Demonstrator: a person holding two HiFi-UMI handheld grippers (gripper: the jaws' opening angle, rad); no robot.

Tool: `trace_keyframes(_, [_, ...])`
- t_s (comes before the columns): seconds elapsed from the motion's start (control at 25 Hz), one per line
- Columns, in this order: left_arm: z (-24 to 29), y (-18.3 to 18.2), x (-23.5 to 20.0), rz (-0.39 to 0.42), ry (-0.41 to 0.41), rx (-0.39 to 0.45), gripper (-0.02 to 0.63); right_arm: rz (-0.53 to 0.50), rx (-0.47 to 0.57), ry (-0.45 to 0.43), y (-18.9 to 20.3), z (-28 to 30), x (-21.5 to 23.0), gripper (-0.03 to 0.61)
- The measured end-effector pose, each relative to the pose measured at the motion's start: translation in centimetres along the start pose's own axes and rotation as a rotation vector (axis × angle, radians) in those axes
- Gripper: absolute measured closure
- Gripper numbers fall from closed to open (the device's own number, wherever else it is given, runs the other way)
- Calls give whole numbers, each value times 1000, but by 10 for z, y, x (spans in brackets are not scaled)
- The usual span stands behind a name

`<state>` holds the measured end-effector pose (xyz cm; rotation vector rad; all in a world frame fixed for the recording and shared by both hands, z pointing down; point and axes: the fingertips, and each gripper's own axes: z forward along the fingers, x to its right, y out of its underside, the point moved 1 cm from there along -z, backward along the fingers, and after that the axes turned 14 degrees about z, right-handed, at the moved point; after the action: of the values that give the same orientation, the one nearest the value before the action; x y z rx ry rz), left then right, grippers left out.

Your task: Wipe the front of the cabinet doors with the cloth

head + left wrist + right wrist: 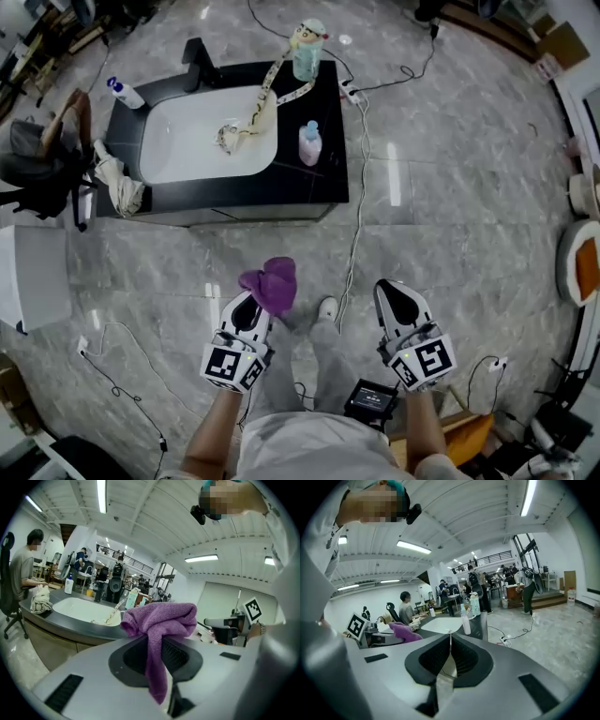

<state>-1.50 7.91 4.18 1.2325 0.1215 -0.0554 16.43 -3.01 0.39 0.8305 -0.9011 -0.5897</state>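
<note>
Two grippers are held over the marble floor [450,169], well apart from the sink cabinet [262,212]. The purple cloth [272,281] is clamped between the jaws of the left gripper [251,309]. The jaws of the right gripper [396,292] are pressed together, seemingly on nothing.

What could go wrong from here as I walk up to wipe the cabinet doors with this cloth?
The white cable runs along the floor from the cabinet toward your feet; you might trip on it. The purple cloth is pinched in the left tongs by one fold, most of it bunched loose, so hard wiping might pull it free.
</note>
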Motion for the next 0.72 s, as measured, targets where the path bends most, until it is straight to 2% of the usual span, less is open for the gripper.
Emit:
trace_keyframes(0.2, [40,34,-30,2,135,-35,552,36,-33,72,44,40,0,549])
trace_keyframes(0.36, [77,62,-42,48,208,-31,554,-37,-23,91,76,70,5,549])
trace_keyframes(0.48, [103,82,-46,48,193,-20,554,-86,-43,74,103,88,18,549])
trace_keyframes(0.72, [152,131,-29,10,141,-17,552,-41,-54,25,143,119,71,549])
